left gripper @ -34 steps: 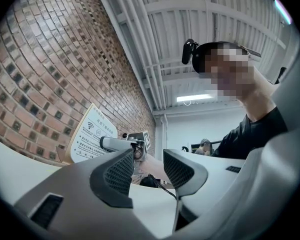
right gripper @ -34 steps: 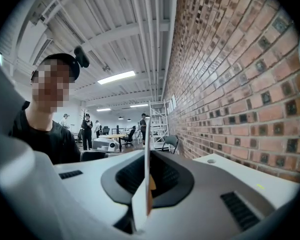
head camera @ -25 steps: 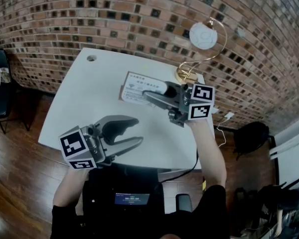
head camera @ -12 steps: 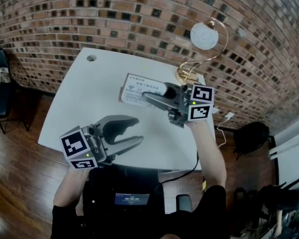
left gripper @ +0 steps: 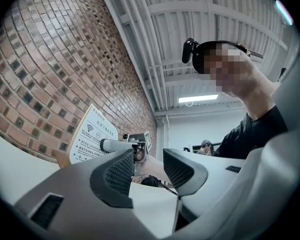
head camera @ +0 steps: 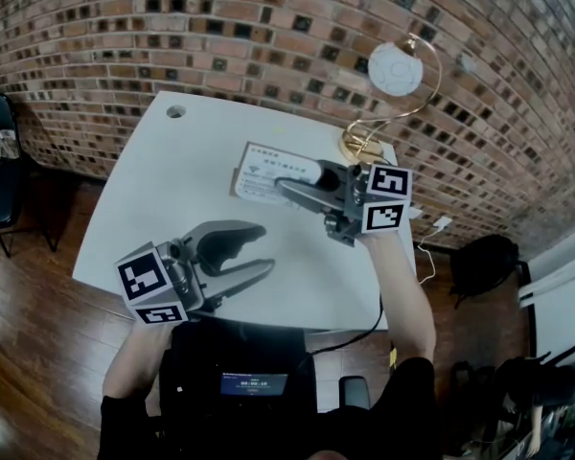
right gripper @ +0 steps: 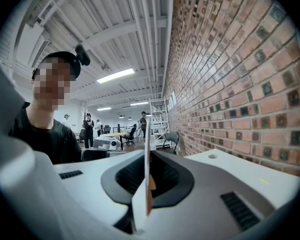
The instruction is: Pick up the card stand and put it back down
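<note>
At the near left edge of the white bench we hold our left gripper, its fingers spread wide with nothing between them. Toward the middle, the white printed card stand sits edge-on between the fingers of our right gripper, which are pressed together on it. Whether its foot touches the bench we cannot tell.

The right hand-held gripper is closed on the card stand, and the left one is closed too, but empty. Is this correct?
No: the left hand-held gripper is open, its jaws apart and empty in the left gripper view. The right hand-held gripper is closed on the card stand.
</note>
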The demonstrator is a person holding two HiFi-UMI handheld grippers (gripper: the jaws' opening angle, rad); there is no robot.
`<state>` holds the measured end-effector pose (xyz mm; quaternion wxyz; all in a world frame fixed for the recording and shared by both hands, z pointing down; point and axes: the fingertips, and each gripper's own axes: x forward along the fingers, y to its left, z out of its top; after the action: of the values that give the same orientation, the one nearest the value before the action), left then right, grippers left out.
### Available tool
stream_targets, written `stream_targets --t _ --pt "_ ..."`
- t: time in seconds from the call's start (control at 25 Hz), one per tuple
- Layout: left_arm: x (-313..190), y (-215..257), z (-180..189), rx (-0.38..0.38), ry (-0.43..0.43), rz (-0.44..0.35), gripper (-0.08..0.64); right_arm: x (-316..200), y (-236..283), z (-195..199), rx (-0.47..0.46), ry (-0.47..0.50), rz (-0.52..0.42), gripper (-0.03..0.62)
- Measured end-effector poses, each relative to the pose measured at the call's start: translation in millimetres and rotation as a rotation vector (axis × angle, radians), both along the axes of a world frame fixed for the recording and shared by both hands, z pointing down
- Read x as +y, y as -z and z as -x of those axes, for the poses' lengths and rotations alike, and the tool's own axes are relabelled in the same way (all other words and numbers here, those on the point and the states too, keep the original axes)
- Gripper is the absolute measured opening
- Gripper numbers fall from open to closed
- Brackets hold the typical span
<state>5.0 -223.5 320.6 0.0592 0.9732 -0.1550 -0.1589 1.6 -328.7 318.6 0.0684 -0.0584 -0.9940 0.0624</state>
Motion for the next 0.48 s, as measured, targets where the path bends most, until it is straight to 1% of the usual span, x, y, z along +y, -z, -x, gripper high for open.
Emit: stream_targets --t 0.28,0.48 --pt "-6.8 -5.1 4.8 -0.003 -0.004 0.004 0.187 -13.3 -9.3 0.5 0.016 -0.013 0.008 0.026" --pt "-16.0 -11.8 4.2 -0.012 0.0 0.013 0.187 -36.7 -19.9 -0.4 0.037 -0.036 0.029 0.026"
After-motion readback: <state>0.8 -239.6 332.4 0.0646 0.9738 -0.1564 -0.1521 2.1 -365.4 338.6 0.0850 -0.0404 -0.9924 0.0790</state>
